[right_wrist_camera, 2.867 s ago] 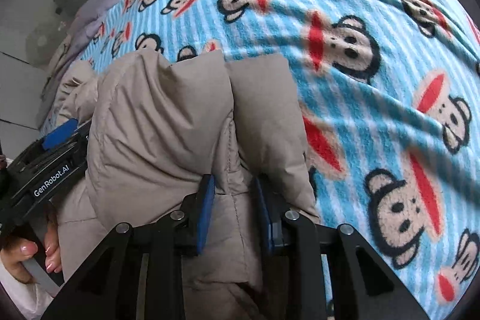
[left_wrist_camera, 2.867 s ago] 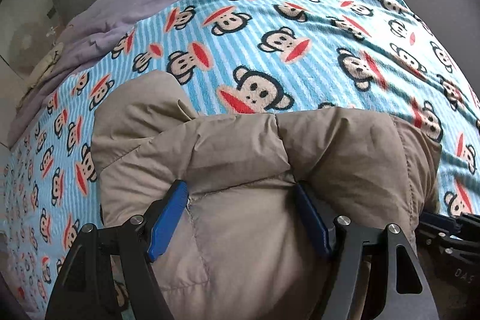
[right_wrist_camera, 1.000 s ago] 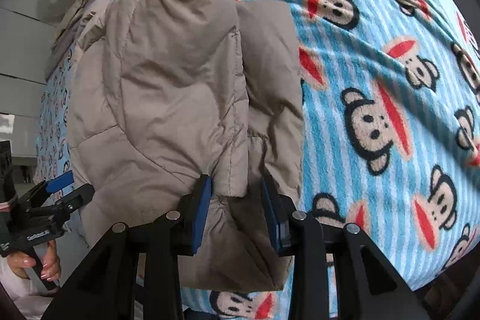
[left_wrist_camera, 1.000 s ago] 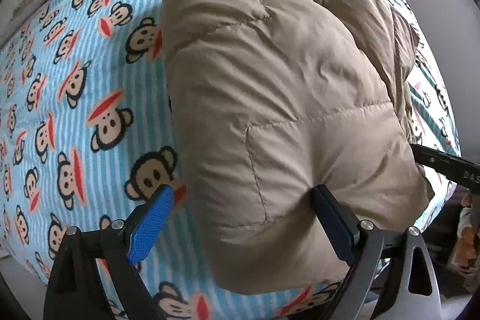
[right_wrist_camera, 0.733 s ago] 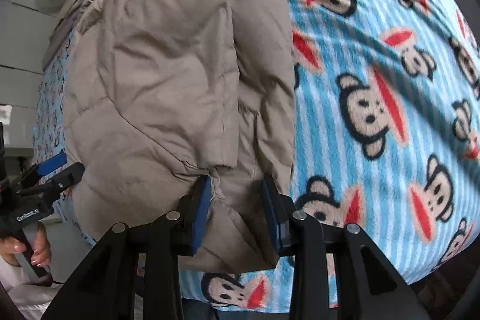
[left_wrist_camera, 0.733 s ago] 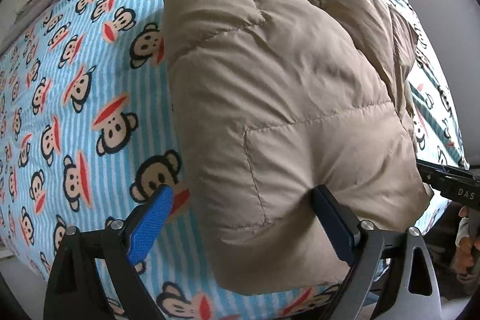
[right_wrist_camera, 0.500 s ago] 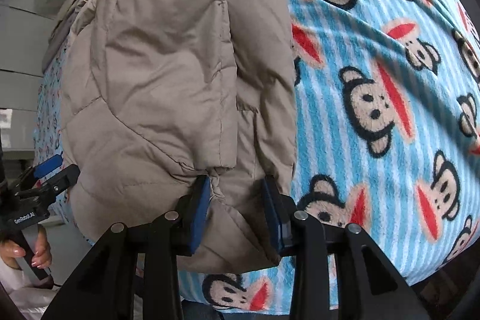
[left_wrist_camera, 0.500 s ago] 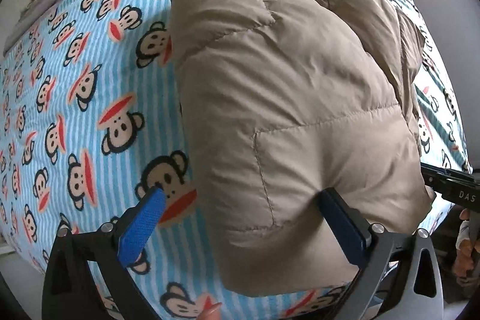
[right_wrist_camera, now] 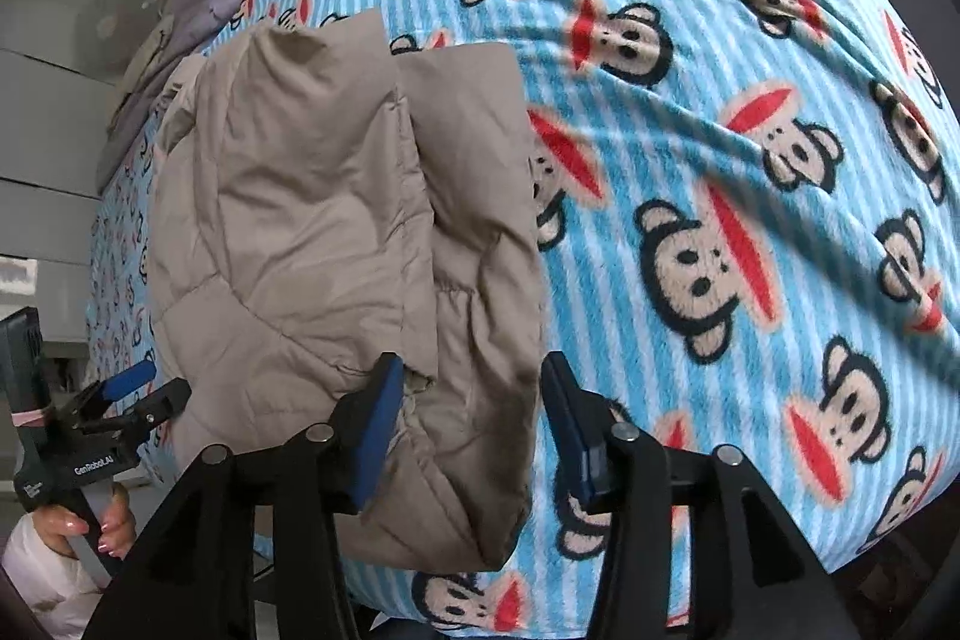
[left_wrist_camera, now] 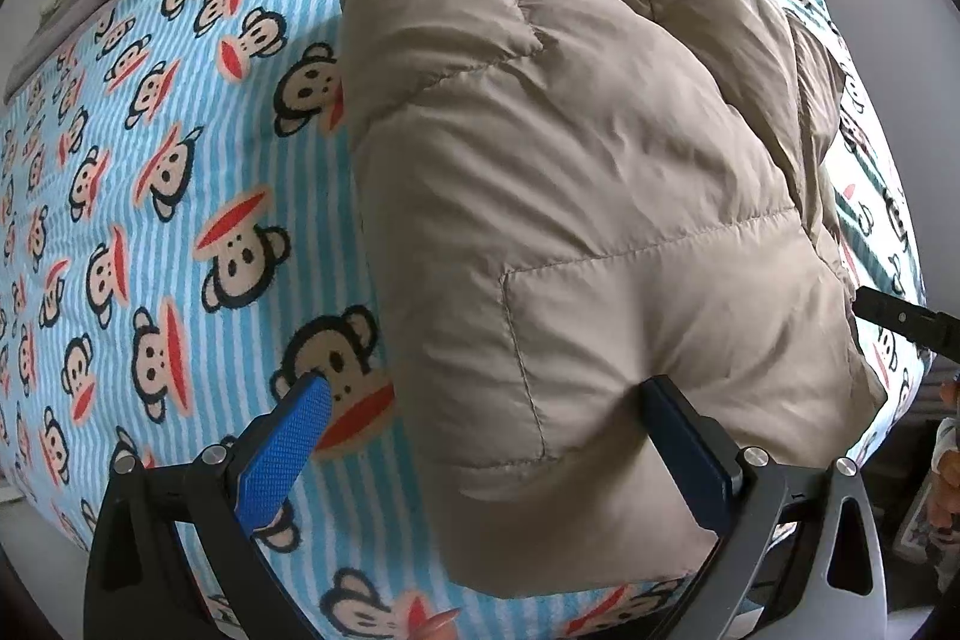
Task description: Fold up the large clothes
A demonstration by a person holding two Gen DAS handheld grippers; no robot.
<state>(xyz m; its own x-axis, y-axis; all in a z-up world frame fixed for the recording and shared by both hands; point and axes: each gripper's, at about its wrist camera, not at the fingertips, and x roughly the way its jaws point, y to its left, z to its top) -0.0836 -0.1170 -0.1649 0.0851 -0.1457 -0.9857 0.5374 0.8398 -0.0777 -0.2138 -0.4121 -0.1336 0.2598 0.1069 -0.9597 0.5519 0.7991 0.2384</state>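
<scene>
So we're looking at the tan puffer jacket (left_wrist_camera: 600,196) lying folded on the monkey-print blanket (left_wrist_camera: 150,172). Our left gripper (left_wrist_camera: 486,436) is sitting spread wide at 6 o'clock. The right gripper (right_wrist_camera: 468,430) has just been opening, its pads off the jacket's edge between them.

- A beige padded jacket (left_wrist_camera: 600,196) is seen folded into a thick, compact bundle.
- It is laid on a bed covered by a blue striped blanket (left_wrist_camera: 180,196) printed with monkey faces, close to the blanket's near edge.
- Quilted seams are visible across its top panel, and the fabric is puffed and lightly creased.
- In the right wrist view, the jacket (right_wrist_camera: 312,232) is shown in stacked layers, with a narrower folded layer exposed along its right side.
- Its near corner is draped slightly over the edge of the bed.
</scene>
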